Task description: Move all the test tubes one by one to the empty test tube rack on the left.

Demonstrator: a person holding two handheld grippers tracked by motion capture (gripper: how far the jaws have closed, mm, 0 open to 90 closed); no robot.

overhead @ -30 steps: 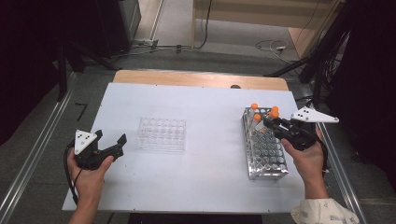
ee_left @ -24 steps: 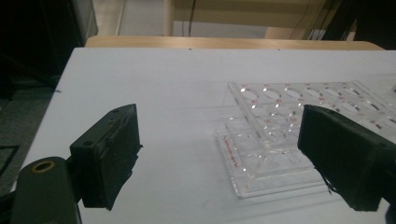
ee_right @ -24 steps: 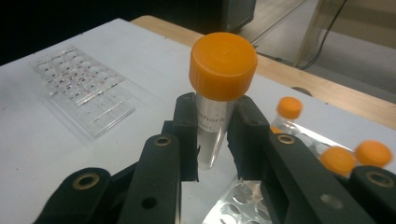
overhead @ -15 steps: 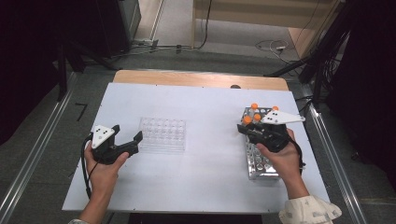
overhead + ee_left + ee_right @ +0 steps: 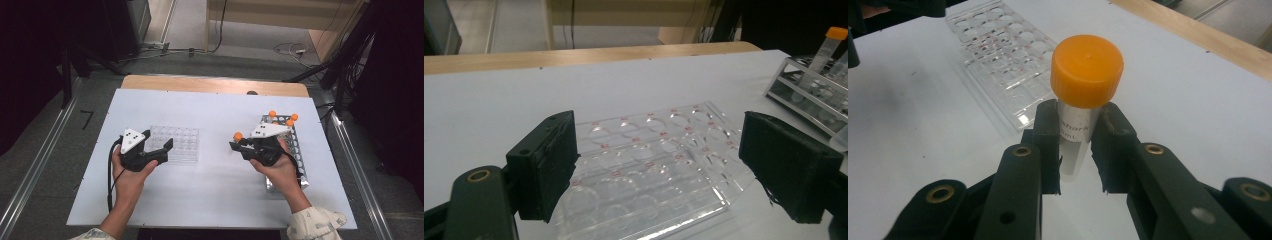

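A clear well plate (image 5: pixel 179 144) lies flat left of the table's middle, also in the left gripper view (image 5: pixel 654 165) and the right gripper view (image 5: pixel 993 47). My left gripper (image 5: pixel 158 142) is open at the plate's left edge, its jaws either side of the near corner (image 5: pixel 659 170). My right gripper (image 5: pixel 236 145) is shut on an orange-capped tube (image 5: pixel 238 136), held upright above the bare table between the plate and the rack; its jaws clamp the tube (image 5: pixel 1087 75) just under the cap. A metal tube rack (image 5: pixel 298 150) stands at the right.
Three more orange-capped tubes (image 5: pixel 283 119) stand at the rack's far end, and one shows in the left gripper view (image 5: pixel 830 45). A wooden strip (image 5: pixel 215 85) runs along the table's far edge. Cables lie on the floor beyond.
My right gripper has moved left off the rack with an orange-capped tube in it. My left gripper has moved right, up to the well plate, still open.
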